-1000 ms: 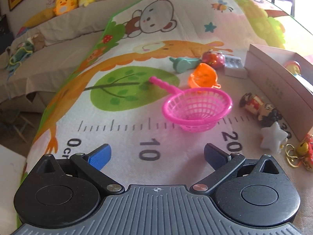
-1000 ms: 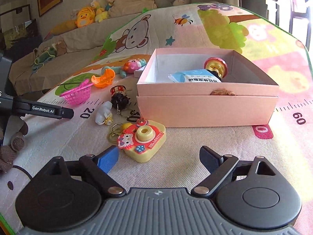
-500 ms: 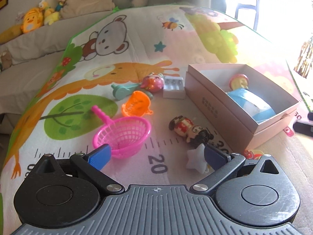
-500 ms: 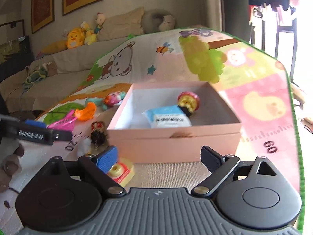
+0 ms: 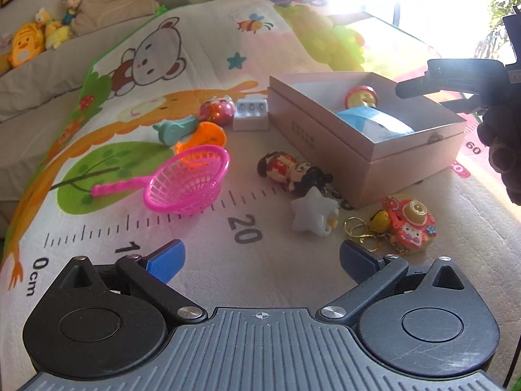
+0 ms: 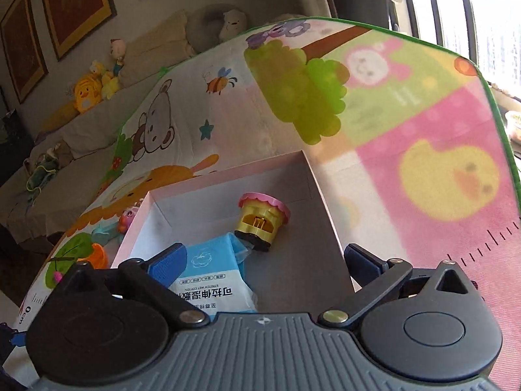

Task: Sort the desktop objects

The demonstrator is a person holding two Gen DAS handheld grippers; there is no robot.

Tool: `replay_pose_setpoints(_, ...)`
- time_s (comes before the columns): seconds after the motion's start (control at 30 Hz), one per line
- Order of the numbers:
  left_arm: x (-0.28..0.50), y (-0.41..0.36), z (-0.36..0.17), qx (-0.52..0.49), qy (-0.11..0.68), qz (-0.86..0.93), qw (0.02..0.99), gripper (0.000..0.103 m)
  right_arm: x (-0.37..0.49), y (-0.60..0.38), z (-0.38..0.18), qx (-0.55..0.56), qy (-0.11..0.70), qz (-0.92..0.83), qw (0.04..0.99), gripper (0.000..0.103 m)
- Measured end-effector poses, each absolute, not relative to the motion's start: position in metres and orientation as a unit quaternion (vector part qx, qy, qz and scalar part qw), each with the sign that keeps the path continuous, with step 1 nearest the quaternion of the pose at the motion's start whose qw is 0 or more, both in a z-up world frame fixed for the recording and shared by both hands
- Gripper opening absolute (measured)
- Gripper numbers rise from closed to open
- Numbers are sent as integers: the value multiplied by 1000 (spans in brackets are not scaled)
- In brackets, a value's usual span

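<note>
A: Which way is the pink strainer (image 5: 187,181) pointing?
B: It's lying on the mat (image 5: 202,234), handle pointing left. We're holding our left gripper (image 5: 262,257) and right gripper (image 6: 263,260) spread, empty

From the left wrist view we look low over the near edge of the play mat (image 5: 202,42), facing toward its far edge and the sofa (image 5: 49,65). The pink box (image 5: 329,130) lies ahead, to the right. The right wrist view hangs close above this same box (image 6: 312,176) and looks down into it. The 2 views share the box and the far part of the mat (image 6: 423,123).
</note>
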State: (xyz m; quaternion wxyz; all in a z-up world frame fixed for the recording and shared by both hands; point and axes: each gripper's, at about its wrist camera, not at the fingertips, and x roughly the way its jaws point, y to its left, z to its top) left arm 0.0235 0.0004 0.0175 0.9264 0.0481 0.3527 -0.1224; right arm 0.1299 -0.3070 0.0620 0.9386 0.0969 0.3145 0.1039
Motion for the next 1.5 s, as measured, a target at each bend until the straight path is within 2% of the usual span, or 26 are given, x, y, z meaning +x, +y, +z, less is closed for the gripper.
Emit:
replay_pose_setpoints(0.13, 26, 1, 14, 43, 358, -121, 925, 103, 124, -287, 67, 84, 320, 159, 930, 103)
replay_pose_setpoints(0.3, 29, 5, 13, 39, 360, -102, 927, 103, 78, -272, 83, 24, 290, 205, 935, 103)
replay_pose_setpoints(0.4, 36, 11, 12, 26, 367, -83, 926, 103, 49, -253, 75, -18, 317, 256, 913, 103)
replay_pose_setpoints(0.57, 33, 8, 16, 18, 367, -91, 926, 103, 28, -207, 36, -112, 340, 267, 895, 83)
replay_pose_setpoints(0.6, 31, 6, 17, 20, 366, -96, 926, 103, 30, -205, 31, -106, 348, 264, 894, 78)
replay_pose_setpoints(0.63, 31, 3, 18, 22, 364, -100, 926, 103, 36, -207, 26, -88, 363, 262, 890, 63)
replay_pose_setpoints(0.77, 29, -9, 19, 21, 356, -118, 927, 103, 30, -224, 27, -43, 370, 248, 894, 47)
replay_pose_setpoints(0.97, 38, -33, 13, 25, 356, -126, 926, 102, -11, -247, 27, -48, 366, 224, 902, 47)
replay_pose_setpoints(1.0, 41, -36, 13, 25, 355, -124, 926, 99, -16, -250, 27, -48, 365, 219, 904, 47)
replay_pose_setpoints(1.1, 51, -41, 9, 28, 365, -112, 924, 72, -22, -252, 26, -49, 358, 210, 909, 47)
replay_pose_setpoints(1.17, 53, -41, 10, 31, 361, -105, 926, 66, -23, -250, 25, -54, 351, 206, 912, 48)
replay_pose_setpoints(1.23, 50, -38, 11, 38, 357, -104, 927, 49, -22, -247, 24, -62, 347, 203, 914, 51)
replay_pose_setpoints(1.27, 48, -37, 11, 41, 357, -106, 927, 45, -21, -246, 23, -64, 346, 203, 914, 55)
replay_pose_setpoints(1.3, 45, -36, 12, 43, 356, -107, 927, 42, -20, -245, 23, -64, 346, 204, 914, 56)
replay_pose_setpoints(1.5, 17, -26, 13, 54, 351, -103, 929, 42, -14, -240, 21, -63, 345, 194, 916, 62)
